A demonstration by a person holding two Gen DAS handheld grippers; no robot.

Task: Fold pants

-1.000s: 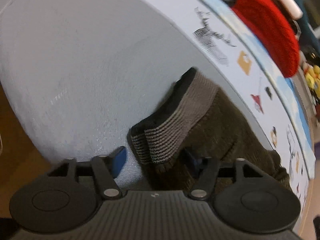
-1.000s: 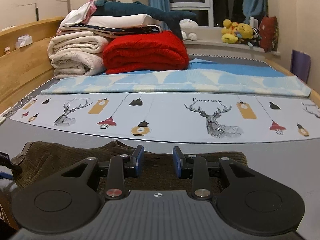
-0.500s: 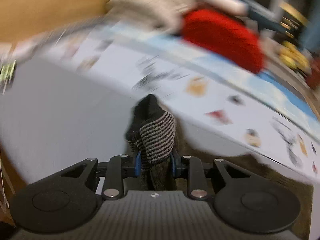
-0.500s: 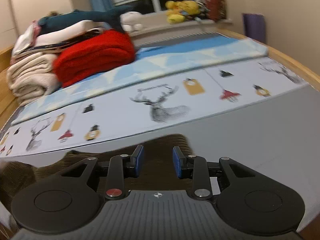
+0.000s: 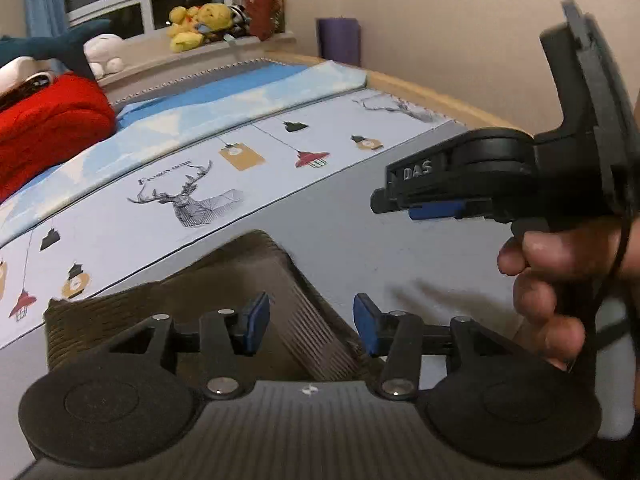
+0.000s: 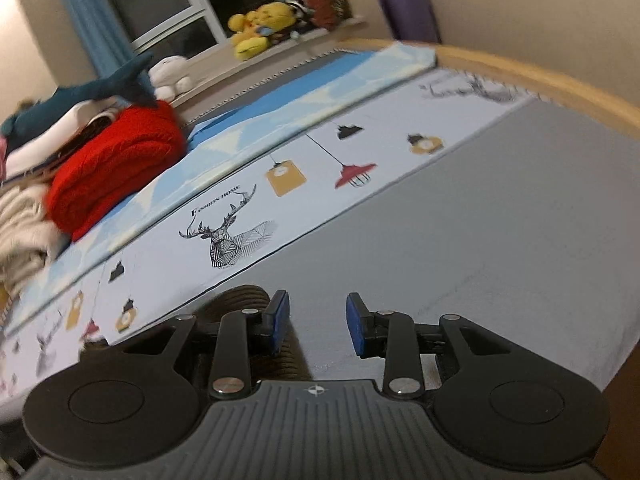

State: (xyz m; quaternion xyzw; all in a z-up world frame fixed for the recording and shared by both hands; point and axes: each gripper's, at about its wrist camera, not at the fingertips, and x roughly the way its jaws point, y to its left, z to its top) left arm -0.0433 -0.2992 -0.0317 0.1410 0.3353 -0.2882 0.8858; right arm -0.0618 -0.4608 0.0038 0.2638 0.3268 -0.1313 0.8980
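Two open grippers over pants (image 5: 240, 280)

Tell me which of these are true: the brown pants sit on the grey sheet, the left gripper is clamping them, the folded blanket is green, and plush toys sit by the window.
1. The brown pants lie on the grey sheet. True.
2. The left gripper is clamping them. False: its jaws have just opened and grip nothing.
3. The folded blanket is green. False: it is red.
4. Yellow plush toys sit by the window. True.
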